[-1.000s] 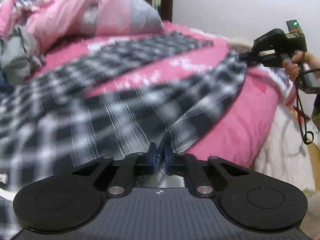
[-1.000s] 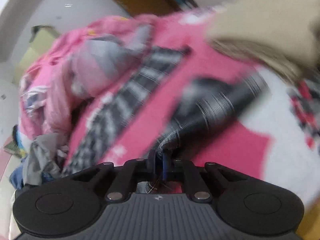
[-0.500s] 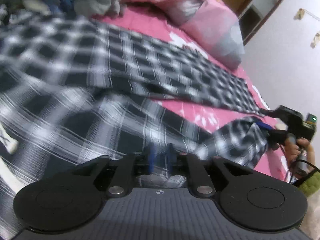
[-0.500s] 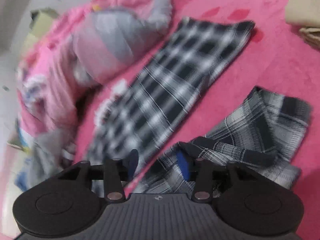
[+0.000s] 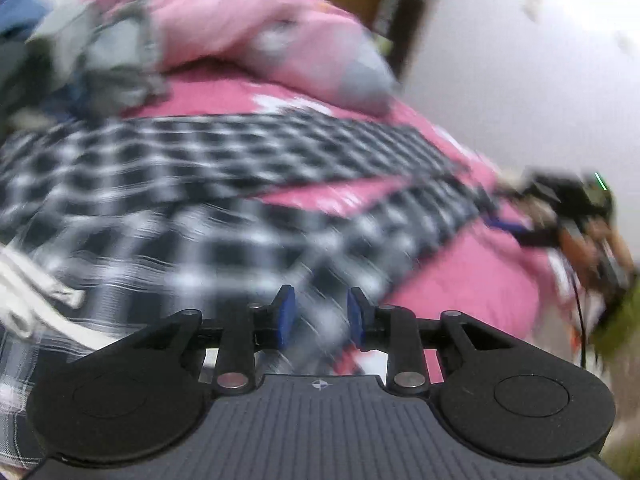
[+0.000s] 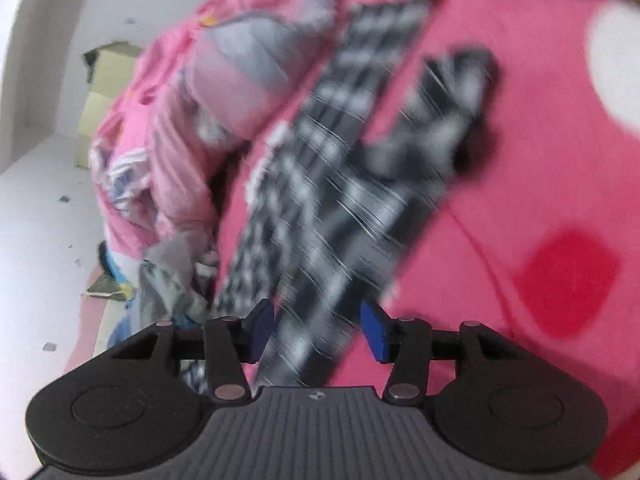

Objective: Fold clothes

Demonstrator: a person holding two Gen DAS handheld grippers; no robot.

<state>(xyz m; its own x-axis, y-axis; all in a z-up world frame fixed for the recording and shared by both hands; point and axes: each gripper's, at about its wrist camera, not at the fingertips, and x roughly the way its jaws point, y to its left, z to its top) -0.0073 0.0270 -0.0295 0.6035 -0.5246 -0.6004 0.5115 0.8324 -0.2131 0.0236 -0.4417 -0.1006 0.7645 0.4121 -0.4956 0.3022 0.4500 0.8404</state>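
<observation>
The checked trousers [image 5: 224, 200] were black and white plaid, badly blurred in both views, and lay spread on the pink bed [image 5: 472, 272]. In the left wrist view their two legs ran side by side from the near left toward the far right, with a wedge of pink sheet showing between them; the nearer leg passed just in front of the left claw [image 5: 316, 316]. In the right wrist view the same legs ran long from just before the right claw [image 6: 316, 324] up toward the far end of the bed, the right-hand leg ending shorter and rumpled at its tip.

The left claw's blue pads stood a narrow way apart and were opening; plaid cloth showed behind the gap, but the pads were not pressing on it. The right claw's pads [image 6: 372, 332] stood wider apart, with the cloth lying between and beneath them, ungripped. The right claw also showed at the far right of the left view, held in a hand [image 5: 580, 248].

A heaped pink and grey quilt [image 5: 248, 28] lay at the head of the bed, and a crumpled grey garment [image 6: 168, 276] beside it.
</observation>
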